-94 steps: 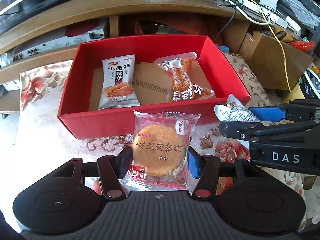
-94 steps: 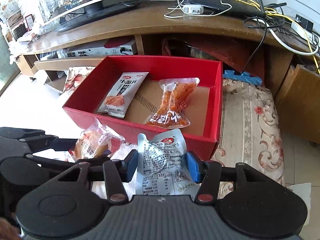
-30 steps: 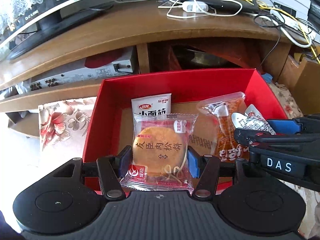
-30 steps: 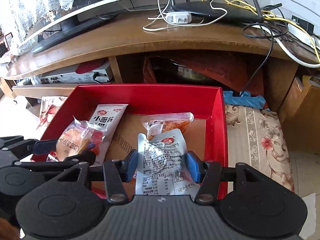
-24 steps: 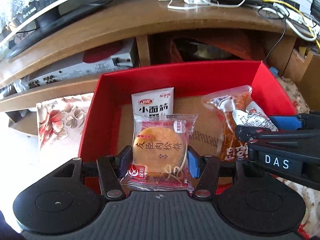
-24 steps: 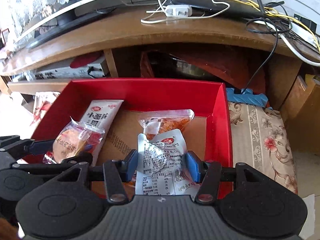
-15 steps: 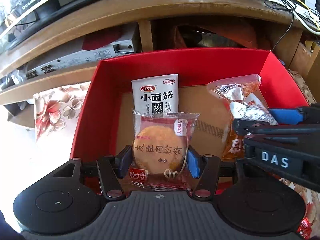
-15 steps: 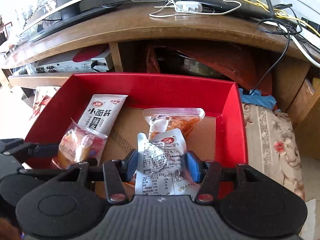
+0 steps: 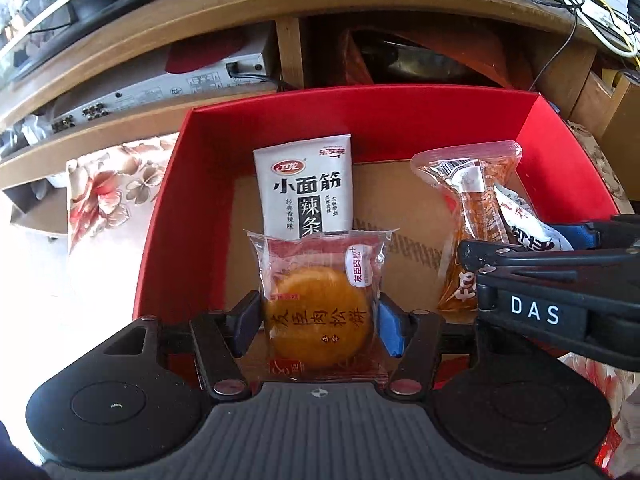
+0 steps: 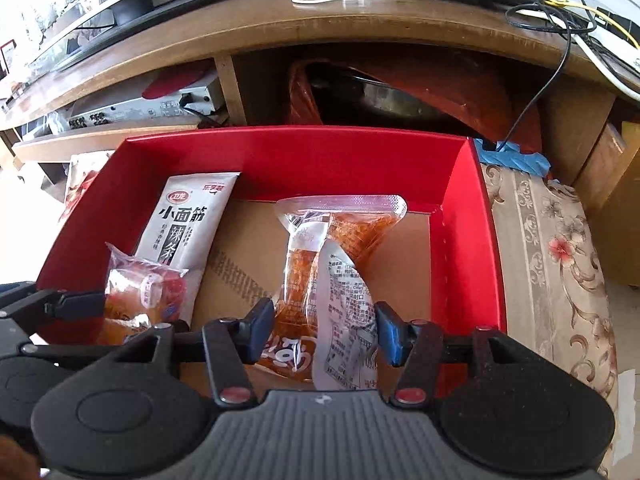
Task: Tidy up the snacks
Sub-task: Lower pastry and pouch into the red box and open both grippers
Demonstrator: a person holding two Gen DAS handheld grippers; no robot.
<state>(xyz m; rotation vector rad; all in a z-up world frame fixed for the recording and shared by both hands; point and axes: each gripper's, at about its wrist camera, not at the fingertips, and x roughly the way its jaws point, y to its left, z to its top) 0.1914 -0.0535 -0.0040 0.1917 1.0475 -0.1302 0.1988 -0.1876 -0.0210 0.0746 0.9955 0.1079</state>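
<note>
Lying between the left gripper (image 9: 318, 322)'s just-loosened jaws: 1 clear-wrapped golden cake (image 9: 320, 316); right gripper (image 10: 324, 330) released.

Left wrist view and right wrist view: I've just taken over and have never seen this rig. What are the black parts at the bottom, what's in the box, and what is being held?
There is no robot arm. A person holds a two-finger gripper in each hand, each with a fisheye camera looking along its fingers. The black shapes at the bottom are the gripper itself.

The left gripper has a round cake packet between its jaws, which have just been opening, over the red box. The right gripper has a white pouch between its jaws, but its grip is unclear. In the box lie a white strip-snack packet and an orange snack packet.
</note>
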